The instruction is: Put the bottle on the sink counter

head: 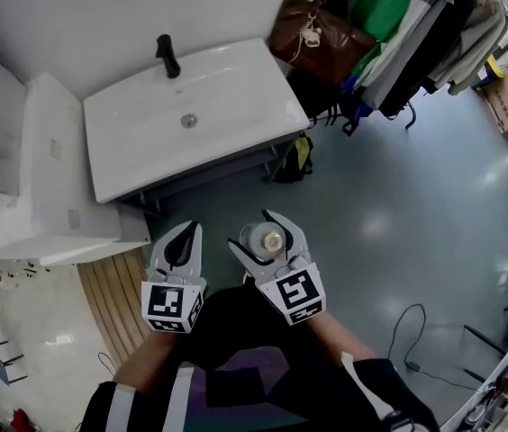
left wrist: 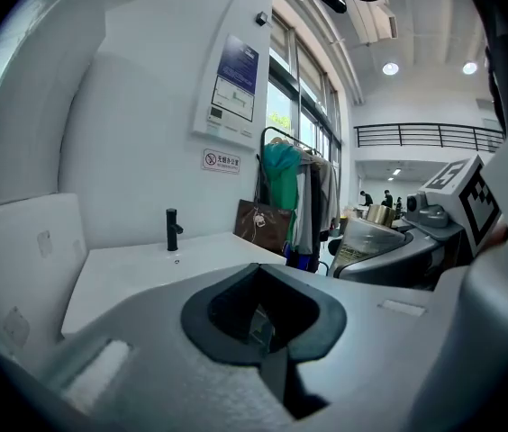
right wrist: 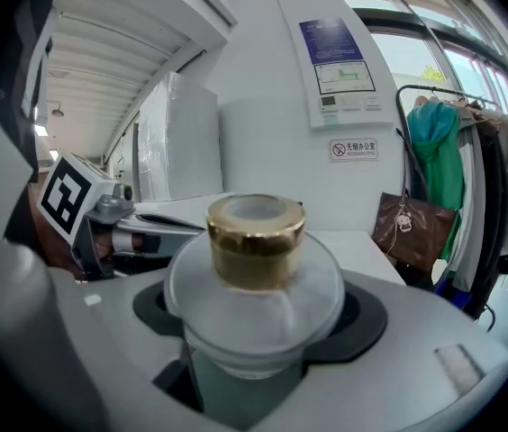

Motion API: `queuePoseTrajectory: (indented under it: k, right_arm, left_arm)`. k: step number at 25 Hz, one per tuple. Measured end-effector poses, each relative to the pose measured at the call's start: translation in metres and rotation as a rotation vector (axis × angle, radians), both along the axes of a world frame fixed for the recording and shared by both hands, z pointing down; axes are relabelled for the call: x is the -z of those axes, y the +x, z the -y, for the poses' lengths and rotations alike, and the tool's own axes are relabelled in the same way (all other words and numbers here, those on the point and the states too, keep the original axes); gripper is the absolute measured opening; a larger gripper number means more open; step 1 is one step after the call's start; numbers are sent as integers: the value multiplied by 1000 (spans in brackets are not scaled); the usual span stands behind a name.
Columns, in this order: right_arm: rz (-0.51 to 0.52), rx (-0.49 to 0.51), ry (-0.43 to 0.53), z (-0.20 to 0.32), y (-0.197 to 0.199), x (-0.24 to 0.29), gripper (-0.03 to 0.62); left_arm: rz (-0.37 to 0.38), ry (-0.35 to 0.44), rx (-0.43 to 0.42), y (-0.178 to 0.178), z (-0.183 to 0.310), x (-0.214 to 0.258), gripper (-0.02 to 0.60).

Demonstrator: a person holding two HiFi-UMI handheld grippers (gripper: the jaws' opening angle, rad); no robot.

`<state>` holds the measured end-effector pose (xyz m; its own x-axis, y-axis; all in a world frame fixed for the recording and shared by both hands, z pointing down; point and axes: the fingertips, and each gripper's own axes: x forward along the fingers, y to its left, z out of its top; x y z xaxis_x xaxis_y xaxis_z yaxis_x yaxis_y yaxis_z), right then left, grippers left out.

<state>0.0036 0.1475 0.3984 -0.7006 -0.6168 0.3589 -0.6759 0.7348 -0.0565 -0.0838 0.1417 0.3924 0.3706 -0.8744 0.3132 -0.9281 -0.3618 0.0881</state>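
Note:
The bottle (head: 267, 239) is frosted clear glass with a gold cap (right wrist: 255, 238). It stands upright between the jaws of my right gripper (head: 260, 233), which is shut on its body (right wrist: 254, 306). My left gripper (head: 195, 232) hangs just left of it, shut and empty, its dark pads (left wrist: 263, 318) meeting around a hollow. The white sink counter (head: 236, 88) with a black faucet (head: 168, 57) and a drain (head: 188, 121) lies ahead and to the left, well apart from both grippers. In the left gripper view the bottle (left wrist: 368, 234) shows at the right and the faucet (left wrist: 173, 229) behind.
A white fixture (head: 51, 183) stands left of the sink. A brown handbag (head: 317, 30) and hanging clothes (head: 416, 25) are to its right, with a bag (head: 297, 157) on the floor under the counter. Wooden slats (head: 114, 300) and a cable (head: 407, 331) lie on the grey floor.

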Motion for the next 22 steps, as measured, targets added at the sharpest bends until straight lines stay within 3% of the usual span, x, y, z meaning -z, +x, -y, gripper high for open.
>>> queuePoseTrajectory:
  k: [13,22]
  right_arm:
    - [29,48,-16,62,37,-11,337]
    - [28,37,-46,96,39,-23,337]
  left_arm:
    - [49,-17,41,36,60,-1,2]
    - [50,-57,43,35,88,-15,2]
